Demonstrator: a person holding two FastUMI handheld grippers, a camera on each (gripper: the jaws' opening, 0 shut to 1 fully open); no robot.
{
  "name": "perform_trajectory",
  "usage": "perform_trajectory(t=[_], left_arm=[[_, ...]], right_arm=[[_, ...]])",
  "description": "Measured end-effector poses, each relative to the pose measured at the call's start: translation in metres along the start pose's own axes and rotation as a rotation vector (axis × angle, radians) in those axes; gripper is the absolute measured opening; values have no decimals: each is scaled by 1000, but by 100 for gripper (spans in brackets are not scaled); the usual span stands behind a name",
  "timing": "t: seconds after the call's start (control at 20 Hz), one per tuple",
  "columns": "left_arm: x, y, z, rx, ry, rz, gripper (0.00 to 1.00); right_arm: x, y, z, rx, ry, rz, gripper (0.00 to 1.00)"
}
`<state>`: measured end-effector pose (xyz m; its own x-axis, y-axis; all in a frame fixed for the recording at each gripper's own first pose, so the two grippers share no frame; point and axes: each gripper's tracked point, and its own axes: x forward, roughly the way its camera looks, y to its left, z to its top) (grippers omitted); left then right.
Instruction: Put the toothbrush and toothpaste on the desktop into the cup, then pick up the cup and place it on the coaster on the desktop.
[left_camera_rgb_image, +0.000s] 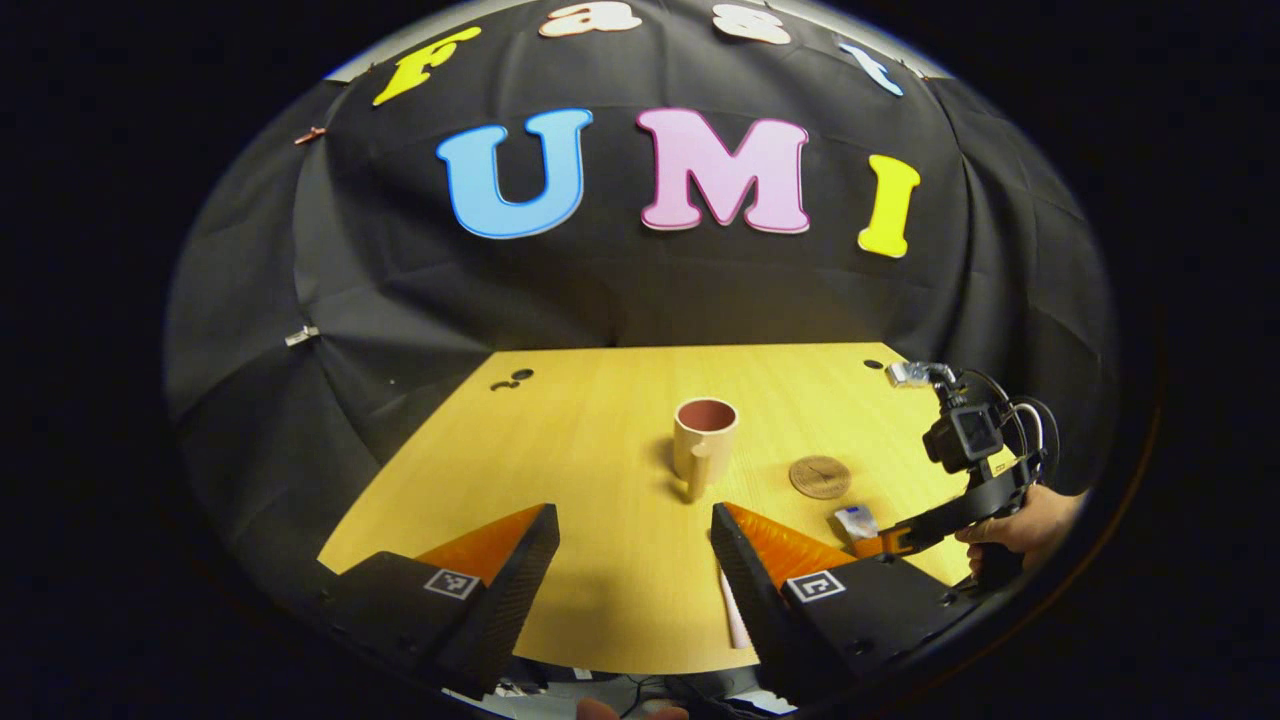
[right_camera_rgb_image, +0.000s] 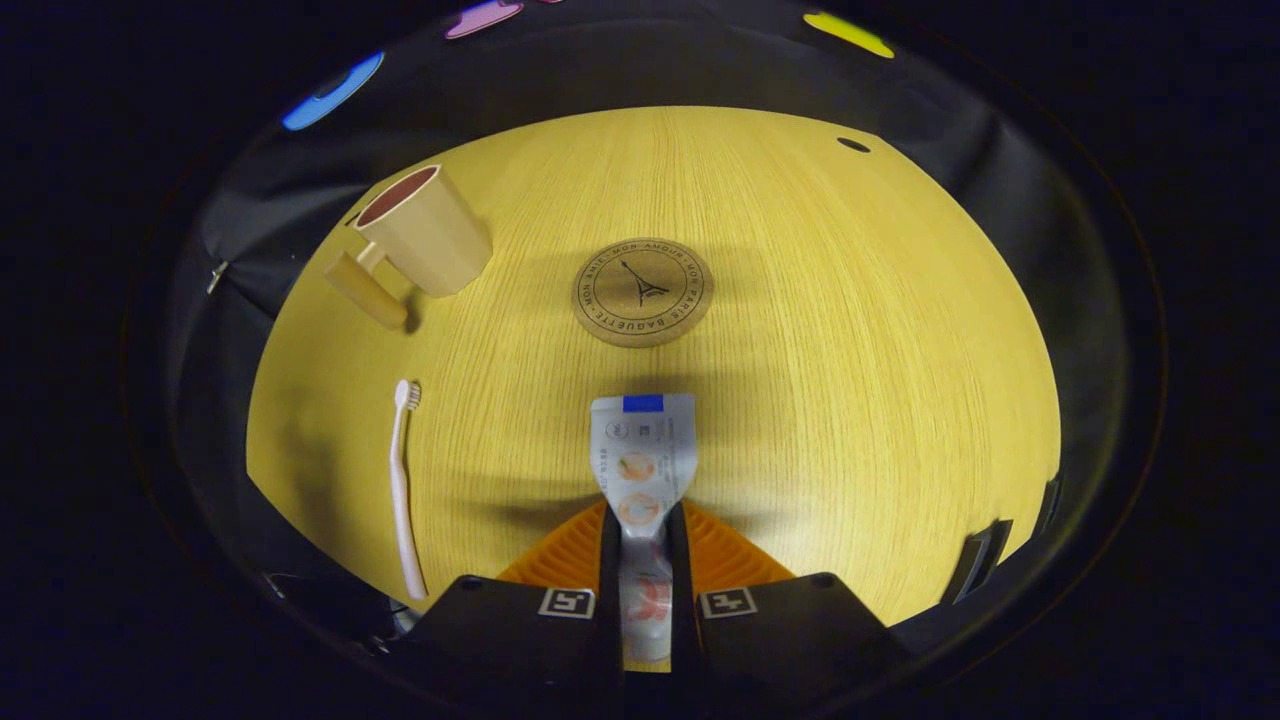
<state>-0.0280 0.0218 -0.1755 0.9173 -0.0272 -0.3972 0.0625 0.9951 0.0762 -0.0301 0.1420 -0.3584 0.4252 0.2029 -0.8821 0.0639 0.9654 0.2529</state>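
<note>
Barely begun: toothpaste gripped, nothing in the cup yet.

Clamped between the right gripper's (right_camera_rgb_image: 640, 540) fingers, the soft flat toothpaste tube (right_camera_rgb_image: 643, 455) lies mid-desktop (right_camera_rgb_image: 850, 330), near its front edge. A slim pale toothbrush (right_camera_rgb_image: 402, 490) lies untouched by the left edge, the smooth beige handled cup (right_camera_rgb_image: 425, 240) stands empty toward the far left corner, the round cork-like coaster (right_camera_rgb_image: 642, 291) sits bare. The left gripper (left_camera_rgb_image: 635, 535) hovers with fingers apart.

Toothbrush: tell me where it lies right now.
In the right gripper view the toothbrush lies flat on the desktop at lower left, bristles toward the cup, left of the toothpaste.
</note>
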Motion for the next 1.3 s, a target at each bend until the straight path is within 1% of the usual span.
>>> perform_trajectory(t=[0.05, 0.1, 0.15, 0.25, 0.35, 0.4, 0.55, 0.75, 0.9, 0.95, 1.0, 1.05, 1.1, 1.2, 1.25, 1.3], left_arm=[[7, -8, -6, -2, 24, -10, 95], [16, -17, -16, -7, 54, -21, 90], [25, -26, -22, -11, 82, -31, 93], [43, -41, -42, -7, 144, -48, 93], [60, -56, -65, -6, 221, -69, 89], [68, -60, -74, -17, 254, -70, 84], [89, -65, -98, -38, 329, -48, 81], [112, -64, -118, -19, 407, -6, 80], [118, -64, -131, -13, 448, 6, 76], [119, -65, -132, -11, 457, 7, 81], [120, -65, -135, -6, 467, 9, 75], [120, -65, -136, -2, 479, 10, 74], [118, -66, -138, -1, 492, 5, 70], [122, -68, -139, 2, 498, -2, 64], [120, -70, -139, 0, 497, -9, 64], [121, -74, -140, -6, 504, -24, 62]], right_arm=[[-6, -1, 5, -11, -28, 24, 23], [-13, 0, 10, -21, -55, 51, 23], [-23, 1, 15, -25, -83, 80, 23], [-39, 0, 25, -32, -130, 131, 23], [-53, -4, 34, -37, -166, 159, 23], [-59, -7, 38, -41, -181, 171, 23], [-76, -18, 47, -44, -206, 201, 23], [-84, -34, 57, -44, -219, 213, 23], [-83, -43, 63, -25, -218, 212, 23], [-82, -46, 65, -22, -216, 212, 23], [-81, -48, 66, -18, -216, 211, 23], [-80, -49, 66, -19, -216, 211, 23], [-79, -51, 68, -19, -219, 210, 23], [-78, -52, 70, -16, -218, 213, 23], [-78, -51, 72, -12, -219, 218, 23], [-78, -50, 73, -10, -221, 221, 23]])
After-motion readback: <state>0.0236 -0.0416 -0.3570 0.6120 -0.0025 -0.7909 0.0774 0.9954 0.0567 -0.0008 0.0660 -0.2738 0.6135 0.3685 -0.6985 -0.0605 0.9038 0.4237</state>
